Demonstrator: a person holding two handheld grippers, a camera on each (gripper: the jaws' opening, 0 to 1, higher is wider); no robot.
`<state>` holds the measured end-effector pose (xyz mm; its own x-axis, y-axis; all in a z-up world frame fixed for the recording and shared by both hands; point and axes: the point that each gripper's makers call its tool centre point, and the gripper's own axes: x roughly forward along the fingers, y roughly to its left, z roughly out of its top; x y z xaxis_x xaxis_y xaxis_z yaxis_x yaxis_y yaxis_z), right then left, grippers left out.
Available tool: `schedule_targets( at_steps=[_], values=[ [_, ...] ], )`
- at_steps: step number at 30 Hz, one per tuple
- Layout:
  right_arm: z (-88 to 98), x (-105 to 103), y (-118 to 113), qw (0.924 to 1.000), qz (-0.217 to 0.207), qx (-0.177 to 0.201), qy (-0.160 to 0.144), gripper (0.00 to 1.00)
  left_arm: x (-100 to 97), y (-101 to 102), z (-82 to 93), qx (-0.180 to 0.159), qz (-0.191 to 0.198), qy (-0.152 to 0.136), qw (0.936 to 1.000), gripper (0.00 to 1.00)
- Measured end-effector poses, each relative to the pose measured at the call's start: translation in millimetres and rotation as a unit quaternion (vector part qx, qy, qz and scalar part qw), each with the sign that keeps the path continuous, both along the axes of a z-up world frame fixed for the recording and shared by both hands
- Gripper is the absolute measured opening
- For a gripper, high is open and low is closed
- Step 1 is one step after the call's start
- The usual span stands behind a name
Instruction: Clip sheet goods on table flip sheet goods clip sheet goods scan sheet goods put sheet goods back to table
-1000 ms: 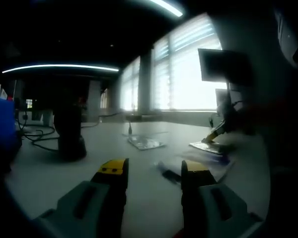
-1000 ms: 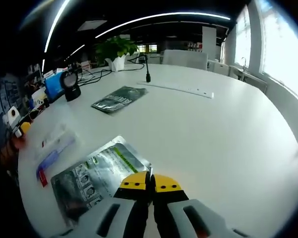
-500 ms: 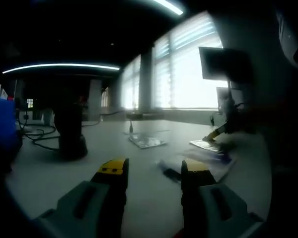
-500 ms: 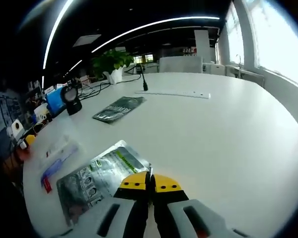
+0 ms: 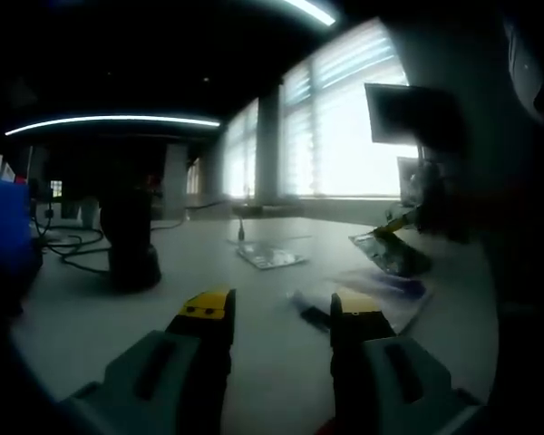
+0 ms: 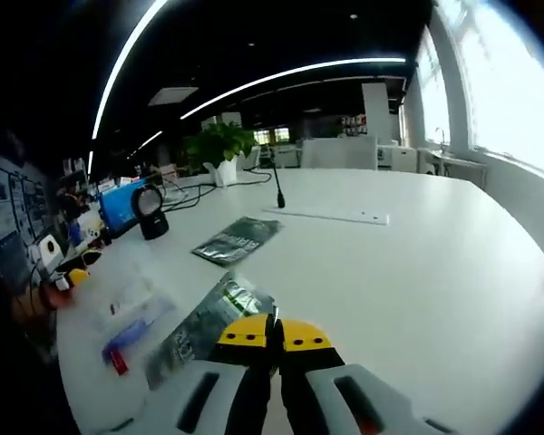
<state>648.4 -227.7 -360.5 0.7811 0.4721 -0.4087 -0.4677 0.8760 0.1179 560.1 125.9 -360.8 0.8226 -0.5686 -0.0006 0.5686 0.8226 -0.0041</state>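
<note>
The right gripper (image 6: 273,332) is pinching the near edge of a silver sheet-goods pouch (image 6: 204,323) between closed yellow-tipped jaws, and the pouch is now tilting up off the white table (image 6: 417,272), whereas half a second ago it was lying flat. In the left gripper view the same pouch (image 5: 390,251) is appearing raised at the far right, above the table (image 5: 100,317), where earlier it was resting on the surface. The left gripper (image 5: 276,313) is hovering low over the table with its jaws standing apart and nothing between them.

Two pouches are showing: the held one, and a second dark pouch (image 6: 236,239) lying flat farther off, well apart from the first. One clear packet with blue and red contents (image 6: 131,324) is lying just beside the held pouch. One black stand scanner (image 6: 150,212) is standing near a blue box (image 6: 122,205), and one potted plant (image 6: 219,149) is standing beyond.

The green-and-white printing on the held pouch is too blurred for reading.
</note>
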Motion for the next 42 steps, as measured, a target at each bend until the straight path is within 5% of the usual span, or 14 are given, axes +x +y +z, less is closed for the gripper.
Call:
schedule_targets(
  at_steps=[20,25,42],
  values=[
    [66.7,-14.3,18.3,0.9945,-0.009,0.096,-0.041,0.0,-0.3,0.1,1.9,-0.006,-0.003,-0.001,1.0,0.35],
    [81.9,-14.9,25.8,0.9886,-0.013,0.144,-0.044,0.0,-0.6,0.7,2.5,-0.006,-0.003,-0.003,1.0,0.36],
    [133.7,-1.3,52.6,0.9716,-0.028,0.212,-0.101,0.0,-2.7,0.0,5.6,-0.013,-0.009,-0.008,0.9998,0.36]
  ],
)
